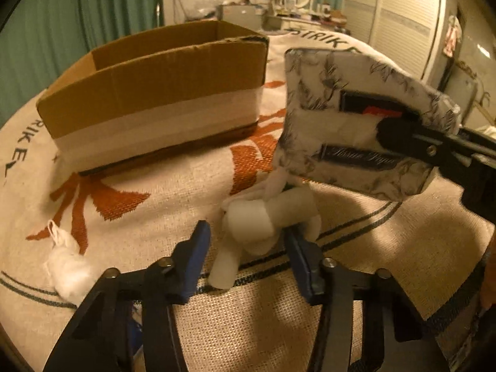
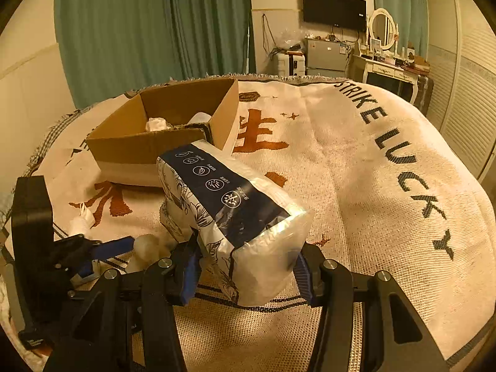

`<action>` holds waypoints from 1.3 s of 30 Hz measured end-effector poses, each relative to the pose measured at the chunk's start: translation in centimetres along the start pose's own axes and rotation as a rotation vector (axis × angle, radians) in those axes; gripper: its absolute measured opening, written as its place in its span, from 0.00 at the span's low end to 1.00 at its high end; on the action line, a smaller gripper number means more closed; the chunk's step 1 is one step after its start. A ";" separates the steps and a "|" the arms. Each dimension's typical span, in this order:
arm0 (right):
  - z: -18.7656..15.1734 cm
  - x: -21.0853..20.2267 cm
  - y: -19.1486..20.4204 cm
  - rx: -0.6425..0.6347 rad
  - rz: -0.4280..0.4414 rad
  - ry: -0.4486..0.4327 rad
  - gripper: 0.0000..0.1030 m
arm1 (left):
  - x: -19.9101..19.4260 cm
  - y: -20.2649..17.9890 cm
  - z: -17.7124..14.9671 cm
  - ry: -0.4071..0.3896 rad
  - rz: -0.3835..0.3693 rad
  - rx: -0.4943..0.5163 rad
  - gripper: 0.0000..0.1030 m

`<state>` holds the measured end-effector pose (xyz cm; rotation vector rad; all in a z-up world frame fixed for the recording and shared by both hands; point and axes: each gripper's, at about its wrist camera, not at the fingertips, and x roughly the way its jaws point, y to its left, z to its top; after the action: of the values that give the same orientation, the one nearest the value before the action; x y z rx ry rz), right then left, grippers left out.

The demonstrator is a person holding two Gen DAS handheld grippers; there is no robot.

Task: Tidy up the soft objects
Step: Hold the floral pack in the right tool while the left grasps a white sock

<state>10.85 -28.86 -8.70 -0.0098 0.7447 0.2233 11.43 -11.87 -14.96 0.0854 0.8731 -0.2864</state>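
My right gripper (image 2: 245,263) is shut on a tissue paper pack (image 2: 235,217), white with a dark floral print, and holds it above the blanket; the pack also shows in the left wrist view (image 1: 356,117), lifted at the right. My left gripper (image 1: 245,248) is open around a white soft wad (image 1: 257,223) lying on the blanket; its right finger touches the wad. A small cotton ball (image 1: 66,263) lies at the left. An open cardboard box (image 1: 155,99) stands behind; in the right wrist view the box (image 2: 161,142) holds white soft items (image 2: 156,124).
A woven blanket (image 2: 356,170) with orange characters and "STRIKE LUCKY" lettering covers the surface. Green curtains, a TV, a dresser with mirror and a wardrobe stand behind. The left gripper's body (image 2: 46,248) is close to the right gripper's left side.
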 end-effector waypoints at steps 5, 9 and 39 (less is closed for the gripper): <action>0.0 0.3 0.1 0.000 0.005 0.005 0.49 | -1.4 -0.5 -0.7 -0.024 -0.018 0.023 0.33; -0.2 -0.3 0.3 0.003 -0.011 -0.008 0.49 | -2.9 -0.5 -0.9 -0.055 -0.017 0.048 0.28; -0.1 -6.3 2.7 -0.019 -0.039 -0.092 0.49 | -4.4 2.3 -1.7 -0.035 0.024 0.008 0.48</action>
<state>5.67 -27.48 -4.35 -0.0316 0.6500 0.1923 8.14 -8.39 -12.81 0.0985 0.8357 -0.2681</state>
